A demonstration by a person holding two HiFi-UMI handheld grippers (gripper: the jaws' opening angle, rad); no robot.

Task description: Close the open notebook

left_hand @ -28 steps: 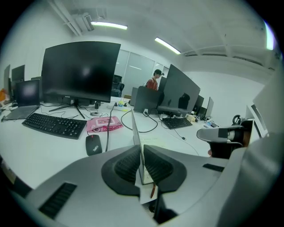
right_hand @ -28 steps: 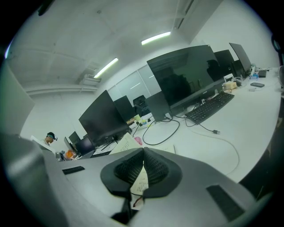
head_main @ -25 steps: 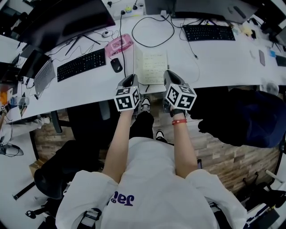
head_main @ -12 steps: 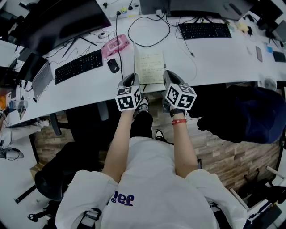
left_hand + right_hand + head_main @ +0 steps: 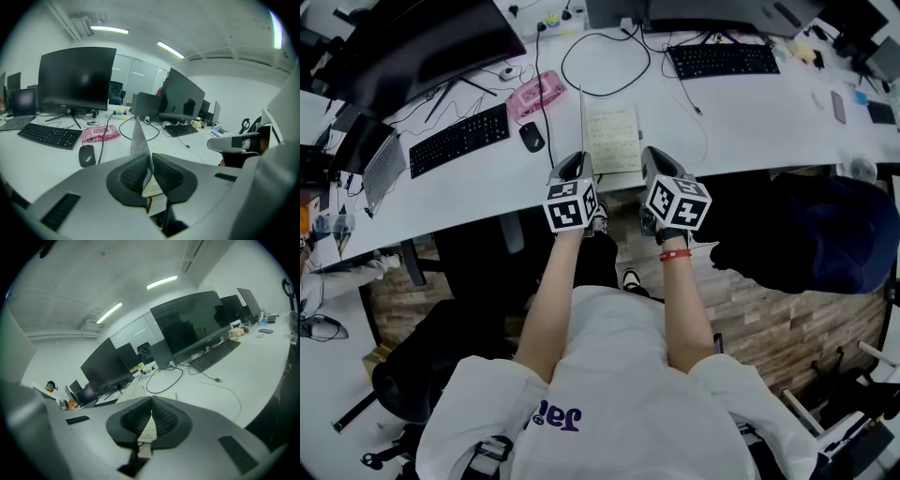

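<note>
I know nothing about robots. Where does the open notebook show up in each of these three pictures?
Head view: the notebook lies open at top centre, its left leaf raised.
Left gripper view: the notebook is at centre, its raised leaf pinched in the left gripper.
Right gripper view: the notebook is just left of centre.
Shared landmark: the looped black cable behind it.

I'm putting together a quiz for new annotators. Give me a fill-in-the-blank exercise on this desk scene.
1. The left gripper has its fingers shut on a raised leaf of the ___.
2. The computer mouse on the desk is ___.
3. The case lying just beyond the mouse is ___.

Missing words: notebook; black; pink.
</note>
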